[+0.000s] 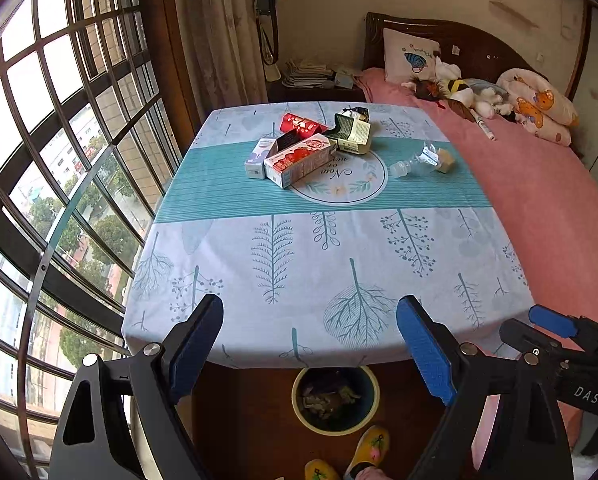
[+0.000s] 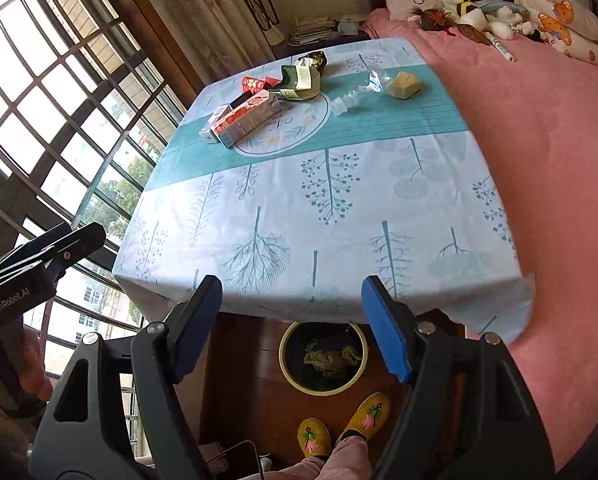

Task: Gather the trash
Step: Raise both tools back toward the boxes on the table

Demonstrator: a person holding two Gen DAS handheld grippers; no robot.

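Trash lies at the far half of the table [image 1: 307, 280]: a red-and-white carton [image 1: 299, 159] [image 2: 245, 118], a red pack [image 1: 302, 124], a green-and-cream carton [image 1: 349, 133] [image 2: 299, 81], a clear plastic bottle [image 1: 415, 162] [image 2: 357, 94] and a small tan box [image 1: 445, 160] [image 2: 404, 85]. A round bin [image 1: 335, 398] [image 2: 323, 356] holding crumpled waste stands on the floor under the near table edge. My left gripper [image 1: 309, 344] is open above that edge, empty. My right gripper [image 2: 291, 320] is open too, also empty, beside the left one.
A pink bed [image 1: 539, 200] with a pillow and soft toys runs along the table's right side. A barred window [image 1: 59, 160] fills the left. The person's feet in yellow slippers [image 2: 345, 424] stand near the bin. A nightstand with papers [image 1: 311, 74] sits behind the table.
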